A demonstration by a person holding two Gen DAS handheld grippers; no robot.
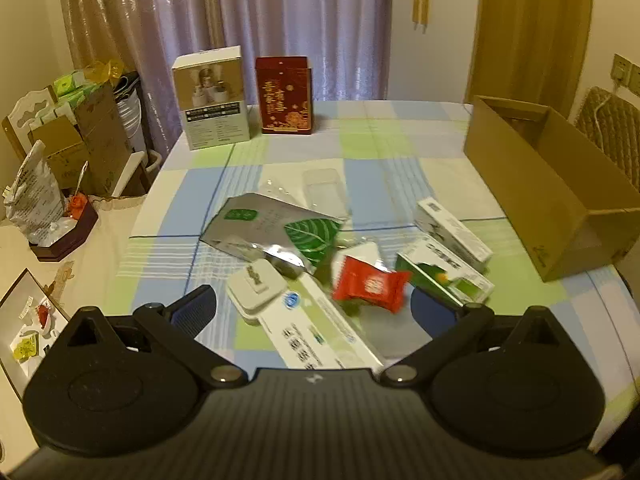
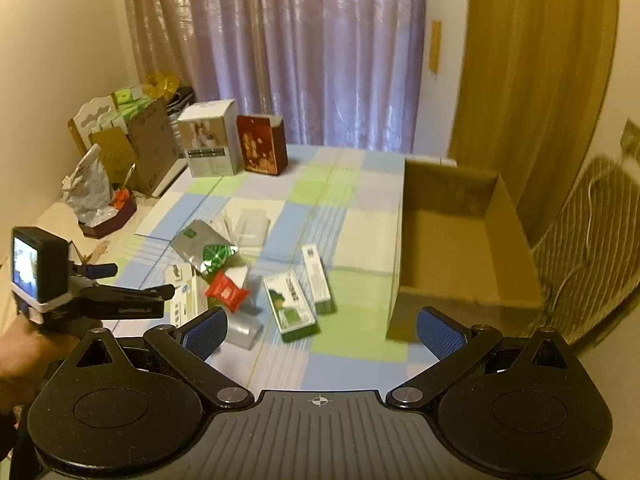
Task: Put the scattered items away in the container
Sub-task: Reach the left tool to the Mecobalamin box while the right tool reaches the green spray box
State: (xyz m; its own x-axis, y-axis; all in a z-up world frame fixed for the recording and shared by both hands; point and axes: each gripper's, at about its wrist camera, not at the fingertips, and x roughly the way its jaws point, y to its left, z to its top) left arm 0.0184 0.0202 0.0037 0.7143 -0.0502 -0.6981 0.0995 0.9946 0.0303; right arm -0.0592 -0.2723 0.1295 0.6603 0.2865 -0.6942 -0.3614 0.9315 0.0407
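Note:
Several scattered items lie on the checked tablecloth: a red candy packet (image 1: 370, 284) (image 2: 226, 292), a white plug (image 1: 256, 284), a long white-and-green box (image 1: 316, 328), a silver pouch with a green leaf (image 1: 276, 228) (image 2: 204, 246), a green-and-white box (image 1: 448, 276) (image 2: 290, 308) and a white box (image 1: 452, 228) (image 2: 316, 276). The open cardboard box (image 1: 552, 184) (image 2: 516, 216) stands at the right and looks empty inside. My left gripper (image 1: 314, 310) (image 2: 138, 280) hovers open just short of the plug and red packet. My right gripper (image 2: 323, 334) is open above the table's near edge, holding nothing.
A white carton (image 1: 214, 100) and a dark red tin (image 1: 286, 96) stand upright at the table's far end. A clear plastic tray (image 1: 324, 192) lies behind the pouch. Bags and boxes crowd a side surface at the left (image 1: 60, 168). A padded chair back (image 2: 592, 248) sits right of the cardboard box.

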